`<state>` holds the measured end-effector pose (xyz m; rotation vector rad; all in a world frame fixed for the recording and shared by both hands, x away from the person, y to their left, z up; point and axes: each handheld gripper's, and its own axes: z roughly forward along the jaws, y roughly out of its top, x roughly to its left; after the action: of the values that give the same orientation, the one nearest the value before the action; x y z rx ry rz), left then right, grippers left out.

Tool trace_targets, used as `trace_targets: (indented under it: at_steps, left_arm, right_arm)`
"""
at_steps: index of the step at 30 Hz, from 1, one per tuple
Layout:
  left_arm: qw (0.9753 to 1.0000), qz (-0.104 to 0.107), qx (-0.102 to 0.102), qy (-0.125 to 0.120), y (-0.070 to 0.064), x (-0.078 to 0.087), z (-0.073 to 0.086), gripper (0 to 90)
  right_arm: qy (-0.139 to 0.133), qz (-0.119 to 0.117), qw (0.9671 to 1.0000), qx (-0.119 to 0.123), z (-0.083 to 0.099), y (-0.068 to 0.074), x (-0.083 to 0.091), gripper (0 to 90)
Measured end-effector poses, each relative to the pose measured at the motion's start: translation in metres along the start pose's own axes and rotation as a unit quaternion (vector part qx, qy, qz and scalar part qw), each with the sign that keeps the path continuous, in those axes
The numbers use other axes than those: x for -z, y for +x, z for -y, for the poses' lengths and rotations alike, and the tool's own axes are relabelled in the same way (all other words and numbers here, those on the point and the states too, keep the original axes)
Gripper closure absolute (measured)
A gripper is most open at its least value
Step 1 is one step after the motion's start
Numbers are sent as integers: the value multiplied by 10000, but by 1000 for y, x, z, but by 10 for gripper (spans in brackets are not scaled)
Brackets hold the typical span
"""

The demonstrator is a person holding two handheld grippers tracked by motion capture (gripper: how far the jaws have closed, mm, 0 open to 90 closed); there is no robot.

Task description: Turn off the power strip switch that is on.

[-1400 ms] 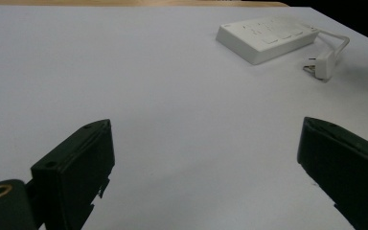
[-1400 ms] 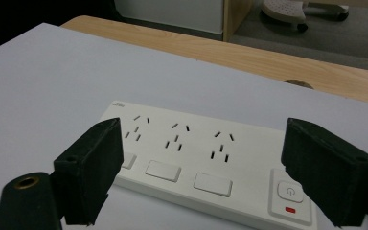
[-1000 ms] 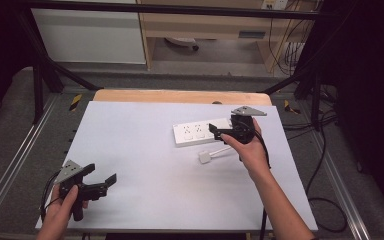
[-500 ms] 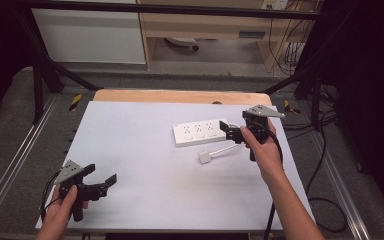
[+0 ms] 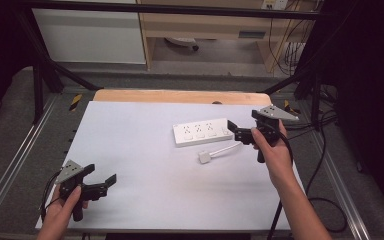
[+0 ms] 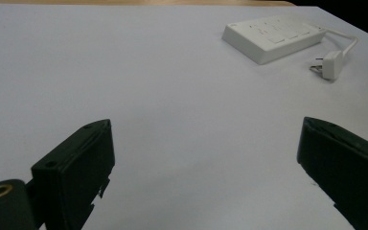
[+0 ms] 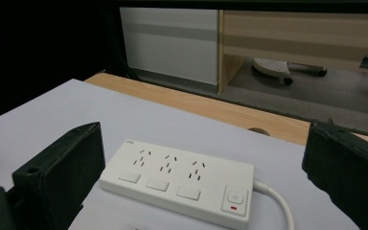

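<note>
A white power strip [image 5: 201, 132] with three sockets lies on the white table [image 5: 145, 150], right of centre. Its white cord curls to a plug [image 5: 204, 158] lying loose just in front of it. My right gripper [image 5: 236, 133] hovers at the strip's right end, jaws open and empty, pointing left at it. In the right gripper view the strip [image 7: 177, 181] lies between and beyond my open right gripper [image 7: 211, 148]. My left gripper [image 5: 100, 176] rests open near the front left corner, far from the strip [image 6: 273, 34] and plug [image 6: 330, 63]. My left gripper [image 6: 205, 158] holds nothing.
A wooden strip [image 5: 180, 96] borders the table's far edge. Metal rails [image 5: 10, 165] run along both sides, and cables [image 5: 325, 165] trail off the right side. Beyond the table stand a white cabinet [image 7: 170, 43] and a wooden desk [image 7: 306, 33].
My right gripper has drawn back to the right, from over the cord to the strip's right end. The plug, strip and left gripper stay where they were.
</note>
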<state>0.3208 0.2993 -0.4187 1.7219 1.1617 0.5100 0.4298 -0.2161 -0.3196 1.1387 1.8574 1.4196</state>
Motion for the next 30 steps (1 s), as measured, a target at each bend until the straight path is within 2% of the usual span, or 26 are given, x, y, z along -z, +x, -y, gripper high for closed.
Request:
trace_targets:
  at_steps: [6, 12, 19, 21, 30]
  left_arm:
    - [10000, 9, -17, 16, 0, -1, 1, 56]
    - [10000, -12, -28, 11, 1, 0, 0, 56]
    - [10000, -17, -37, -63, 0, 2, 0, 56]
    - [9999, -27, -41, -93, 0, 2, -1, 56]
    - [9998, -14, -78, -191, -1, 7, -1, 53]
  right_arm:
    - [-167, 11, 9998, 54, 2, 1, 21, 15]
    - [-203, -11, 9998, 89, 7, -2, 37, 16]
    - [-221, 79, 9997, -46, 20, -13, 48, 21]
    - [-260, 173, 9995, -21, 24, -16, 52, 24]
    - [-369, 336, 9987, 70, 44, -28, 67, 20]
